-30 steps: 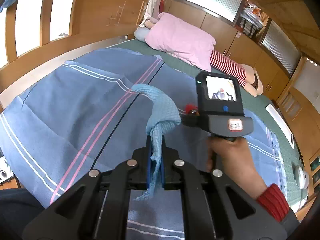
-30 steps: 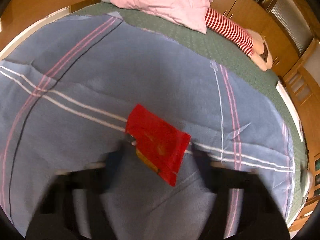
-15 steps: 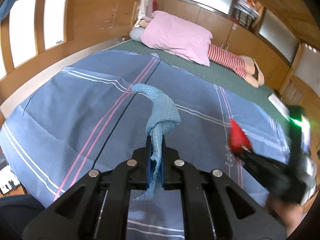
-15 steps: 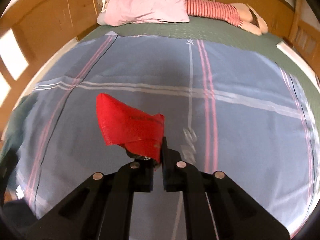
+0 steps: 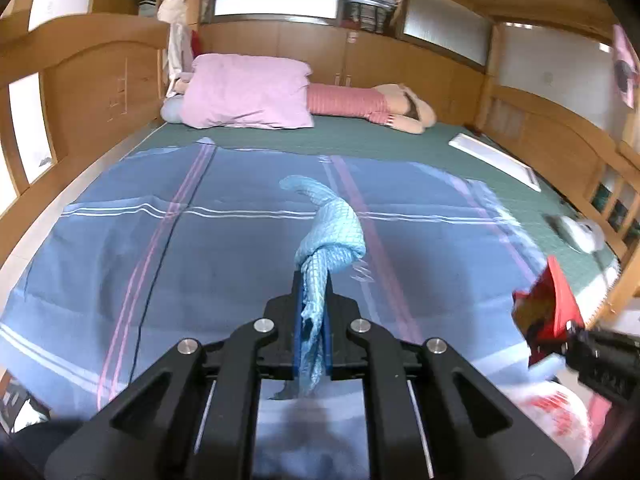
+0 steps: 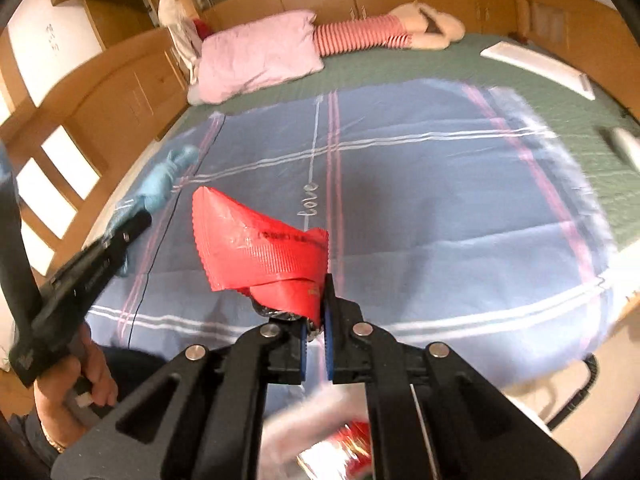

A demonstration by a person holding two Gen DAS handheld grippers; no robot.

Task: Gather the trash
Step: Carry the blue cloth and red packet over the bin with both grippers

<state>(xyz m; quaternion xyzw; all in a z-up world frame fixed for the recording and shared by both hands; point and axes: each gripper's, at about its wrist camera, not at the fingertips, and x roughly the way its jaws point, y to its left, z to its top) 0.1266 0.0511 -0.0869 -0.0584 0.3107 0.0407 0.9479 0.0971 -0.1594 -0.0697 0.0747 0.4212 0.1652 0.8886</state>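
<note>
Left gripper (image 5: 311, 320) clamped on light blue mesh cloth (image 5: 332, 232), lifted clear of blue plaid bedsheet (image 5: 200, 264). Right gripper (image 6: 316, 334) pinched on red foil wrapper (image 6: 260, 248) by crumpled end, held over white bag (image 6: 320, 452) below; probably ready for drop. Pink pillow (image 5: 248, 96) far.
</note>
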